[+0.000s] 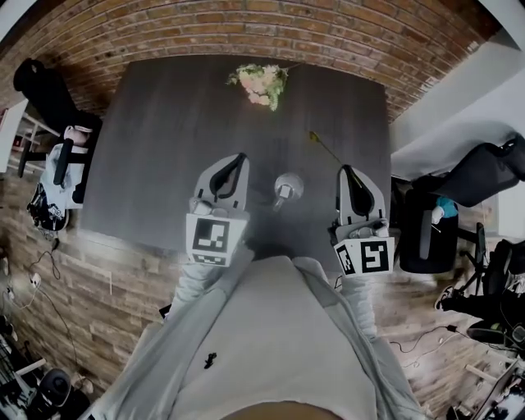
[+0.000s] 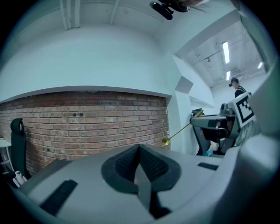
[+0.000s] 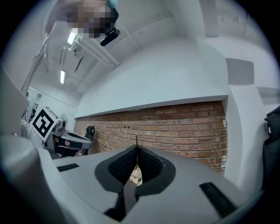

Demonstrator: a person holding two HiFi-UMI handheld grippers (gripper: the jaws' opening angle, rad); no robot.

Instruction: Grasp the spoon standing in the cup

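Head view looks down on a dark table (image 1: 156, 148) with a brick wall (image 1: 246, 25) along the top of the frame. A bunch of pale flowers (image 1: 259, 82) lies near the table's far edge, at upper centre. A small cup (image 1: 288, 185) stands on the table at mid-frame, between the two tongs. The left tongs (image 1: 239, 162) sit just left of the cup. In the left gripper view their black pads meet edge to edge with nothing between them, so they are closed and empty. The right tongs (image 1: 345, 170) sit to the right of the cup and are clamped on a thin gold spoon (image 1: 324, 148). The spoon is clear of the cup and slants from the tips of the tongs toward the upper left, its bowl end over bare table, well short of the flowers. In the right gripper view the pads are pressed together, with the tip of the gold handle poking up between them against the brick. A dark office chair (image 1: 484, 176) stands off the table's right side and another (image 1: 49, 98) off its left, both on a wooden floor (image 1: 107, 312).
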